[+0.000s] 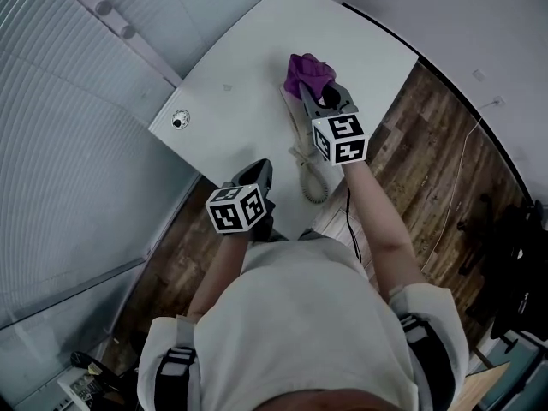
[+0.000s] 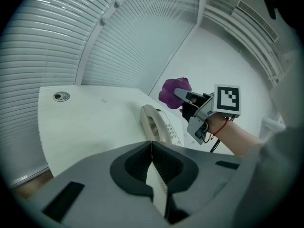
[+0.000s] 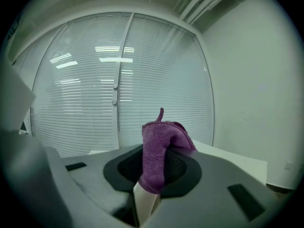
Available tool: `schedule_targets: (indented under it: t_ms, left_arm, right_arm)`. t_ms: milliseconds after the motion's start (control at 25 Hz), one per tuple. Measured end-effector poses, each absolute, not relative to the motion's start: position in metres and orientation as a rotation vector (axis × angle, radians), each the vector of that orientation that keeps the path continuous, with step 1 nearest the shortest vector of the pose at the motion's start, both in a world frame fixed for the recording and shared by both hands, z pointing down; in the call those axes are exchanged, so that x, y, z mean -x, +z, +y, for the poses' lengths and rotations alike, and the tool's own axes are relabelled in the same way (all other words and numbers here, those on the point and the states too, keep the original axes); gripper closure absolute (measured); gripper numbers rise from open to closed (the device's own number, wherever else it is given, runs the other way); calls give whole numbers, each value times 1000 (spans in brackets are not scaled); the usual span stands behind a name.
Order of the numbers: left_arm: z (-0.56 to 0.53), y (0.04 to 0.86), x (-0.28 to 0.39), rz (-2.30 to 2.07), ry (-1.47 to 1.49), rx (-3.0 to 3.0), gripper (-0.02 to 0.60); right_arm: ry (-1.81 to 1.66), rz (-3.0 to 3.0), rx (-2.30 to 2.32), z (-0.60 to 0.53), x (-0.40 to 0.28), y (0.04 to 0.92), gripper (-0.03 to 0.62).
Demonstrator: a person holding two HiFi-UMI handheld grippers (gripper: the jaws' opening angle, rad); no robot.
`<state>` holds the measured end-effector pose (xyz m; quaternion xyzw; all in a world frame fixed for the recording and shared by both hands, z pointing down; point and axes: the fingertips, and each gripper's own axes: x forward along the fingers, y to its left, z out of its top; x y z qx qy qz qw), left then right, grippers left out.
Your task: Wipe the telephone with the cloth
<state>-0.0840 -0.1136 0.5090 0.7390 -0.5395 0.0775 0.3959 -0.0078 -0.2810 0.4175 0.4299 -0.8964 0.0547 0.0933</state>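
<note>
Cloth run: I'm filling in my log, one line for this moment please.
right tool: shut on cloth | left tool: shut, empty | telephone: on table

left gripper: jaws together, nothing between them | telephone: light-coloured, lies on the white table just beyond the jaws | right gripper: over the telephone's far end, holds a purple cloth at its tips | blinds: behind the table

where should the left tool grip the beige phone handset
Probably the beige plastic handset's slim middle, from the window side: it lies lengthwise along the telephone's edge there, and the right tool with purple cloth crowds the other side.
</note>
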Motion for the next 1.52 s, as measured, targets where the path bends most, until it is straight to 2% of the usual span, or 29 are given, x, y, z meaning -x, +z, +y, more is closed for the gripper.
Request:
schedule_targets:
  t_ms: [480,840,1520]
  left_arm:
    - [-105,509,105,-1444,185,-1817,560]
    - [-106,509,109,-1447,179,-1819,560]
    - [-115,507,99,-1432,165,-1850,560]
  right_arm:
    - [96,-2582,-1119,-315,53,463,511]
    - [178,-2534,-1150,-320,46,488,511]
    - [120,-2528,-1070,-290,41,496,511]
